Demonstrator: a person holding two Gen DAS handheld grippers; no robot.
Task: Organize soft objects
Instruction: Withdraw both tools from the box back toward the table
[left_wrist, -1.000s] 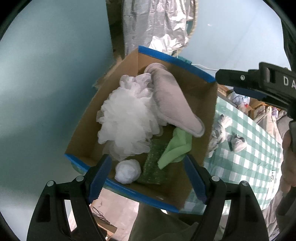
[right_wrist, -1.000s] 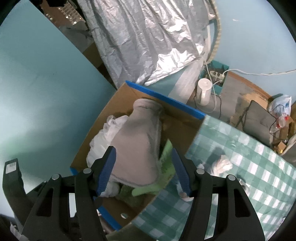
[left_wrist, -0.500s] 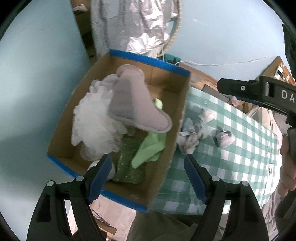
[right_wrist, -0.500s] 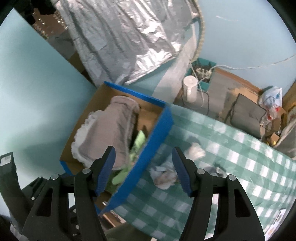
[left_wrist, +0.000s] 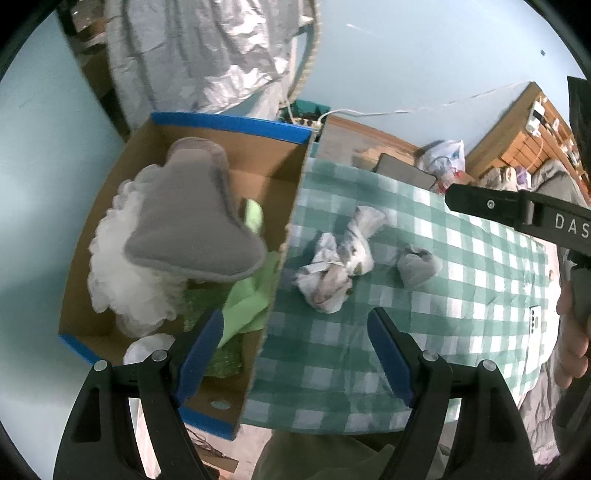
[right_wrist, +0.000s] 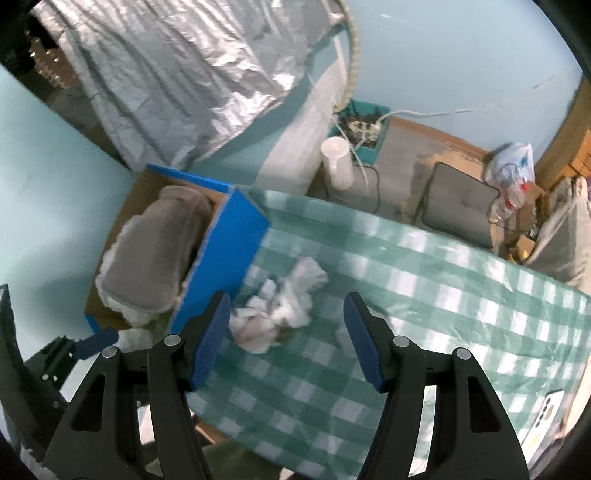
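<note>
A cardboard box (left_wrist: 236, 155) (right_wrist: 236, 236) with blue-taped edges stands at the left end of the checked table. In it lie a grey slipper (left_wrist: 188, 221) (right_wrist: 155, 254), a white mesh puff (left_wrist: 122, 277), a green cloth (left_wrist: 251, 299), a green scrubber and a small white ball (left_wrist: 147, 345). On the cloth beside the box lies a crumpled white-grey rag (left_wrist: 340, 262) (right_wrist: 280, 306), and a small grey sock (left_wrist: 419, 266) lies further right. My left gripper (left_wrist: 295, 350) hangs open over the box's right wall, empty. My right gripper (right_wrist: 286, 336) hangs open above the rag, empty.
A green-and-white checked tablecloth (left_wrist: 461, 302) (right_wrist: 443, 280) covers the table. A phone (left_wrist: 535, 343) lies near its right edge. Behind the table stand a silver foil sheet (right_wrist: 184, 66), a white cylinder (right_wrist: 338, 162), a power strip and a plastic bag (right_wrist: 511, 162). A hand (left_wrist: 572, 343) shows at the right.
Both grippers have swept from over the box towards the table, so the box has slid left in both views and the rag and sock have come nearer. Both sets of jaws stayed open.
</note>
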